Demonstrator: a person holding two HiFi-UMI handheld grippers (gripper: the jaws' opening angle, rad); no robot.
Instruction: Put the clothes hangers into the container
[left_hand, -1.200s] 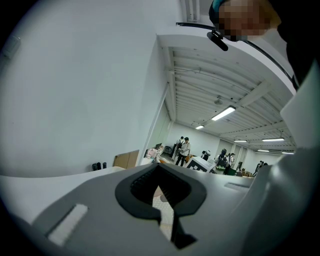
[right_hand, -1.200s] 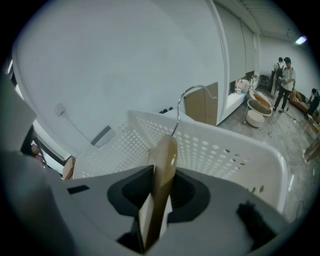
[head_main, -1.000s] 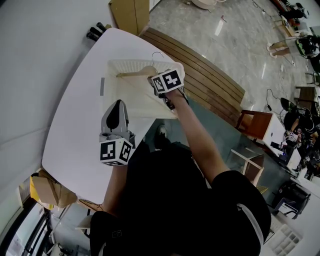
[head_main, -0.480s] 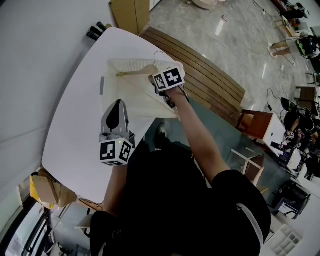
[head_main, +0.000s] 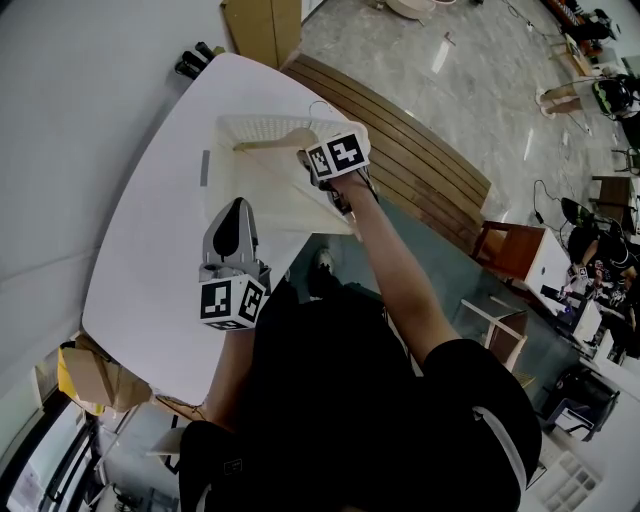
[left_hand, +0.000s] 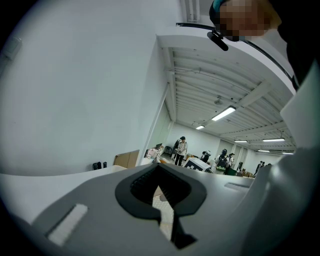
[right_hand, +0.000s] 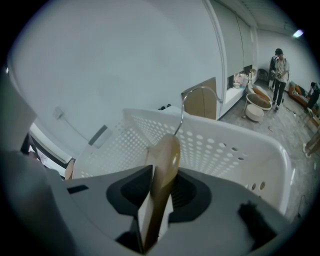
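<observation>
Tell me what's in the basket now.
One wooden hanger, between the right hand-held gripper's jaws, which have just been opening. It covers part of the basket's floor.

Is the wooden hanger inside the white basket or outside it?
Inside: the basket walls rise around the wooden hanger, between the jaws of the right hand-held gripper, which have just been opening. Touching bottom: cannot tell.
</observation>
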